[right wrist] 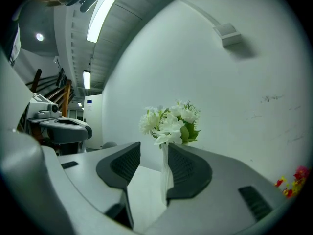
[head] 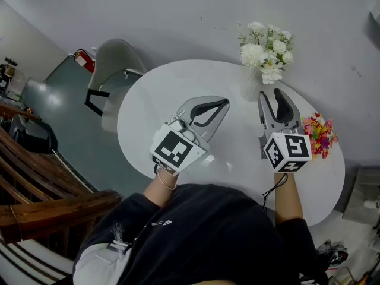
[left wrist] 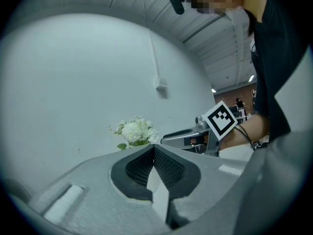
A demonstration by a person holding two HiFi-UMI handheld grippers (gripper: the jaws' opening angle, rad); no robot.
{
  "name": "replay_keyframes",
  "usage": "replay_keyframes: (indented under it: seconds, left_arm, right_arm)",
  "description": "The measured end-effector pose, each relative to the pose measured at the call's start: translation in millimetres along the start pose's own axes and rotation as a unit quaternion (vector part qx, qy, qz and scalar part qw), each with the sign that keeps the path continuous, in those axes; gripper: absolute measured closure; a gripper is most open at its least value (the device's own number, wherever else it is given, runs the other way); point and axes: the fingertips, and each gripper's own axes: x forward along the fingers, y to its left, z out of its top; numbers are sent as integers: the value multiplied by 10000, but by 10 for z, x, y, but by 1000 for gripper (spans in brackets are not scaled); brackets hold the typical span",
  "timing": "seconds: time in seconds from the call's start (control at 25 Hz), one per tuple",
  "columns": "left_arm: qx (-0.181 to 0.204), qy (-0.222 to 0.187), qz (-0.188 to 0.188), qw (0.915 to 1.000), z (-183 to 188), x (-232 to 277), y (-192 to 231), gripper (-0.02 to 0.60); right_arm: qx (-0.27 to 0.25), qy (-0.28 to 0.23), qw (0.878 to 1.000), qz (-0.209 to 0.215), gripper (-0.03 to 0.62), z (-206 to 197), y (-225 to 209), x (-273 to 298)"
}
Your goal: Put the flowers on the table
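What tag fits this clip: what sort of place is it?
Likely a café or office lounge, indoors: a round white table, white flowers standing on it, a moulded chair beside it.

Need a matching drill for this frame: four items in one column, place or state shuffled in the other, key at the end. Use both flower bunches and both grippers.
Column one
1. white flowers in the white ribbed vase
2. red, yellow and pink flower bunch
3. left gripper
4. right gripper

Column two
A. jaws apart, the vase in the gap
B. at the right edge of the white oval table in the head view
C. jaw tips together, nothing between them
D. at the table's far edge, by the grey wall

Pairs: 1-D, 2-B, 3-C, 4-A
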Motion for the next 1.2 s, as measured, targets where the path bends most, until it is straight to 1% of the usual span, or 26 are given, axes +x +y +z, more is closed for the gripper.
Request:
replay_keyframes:
  seconds: [0.12,0.2,0.48,0.68,0.92,1.04,1.2]
  left_arm:
    - [8,11,-34,10000,-5,1,-23,583]
    - [-3,13,-64,10000,-6,5,-42,583]
    - [-20,15,-231,9997,-13,76,-121,583]
    - [-17,-8,-377,9993,-6,154,-201,583]
    - [27,-42,-550,9985,13,225,-287,583]
    - [90,-7,-645,9979,3,244,-313,583]
    - [145,9,-658,9977,-25,225,-294,583]
  right_arm:
    - [10,-23,10000,-71,439,10,-5,-53]
    - [53,-56,9999,-142,482,20,-23,-99]
    - [73,-90,9996,-265,501,26,-64,-240]
    - [68,-273,9986,-451,543,82,-113,-398]
    - [109,-376,9983,-425,576,142,-111,-525]
    - [102,-273,9987,-420,579,110,-104,-569]
    - [39,-200,9992,-353,580,87,-71,-607]
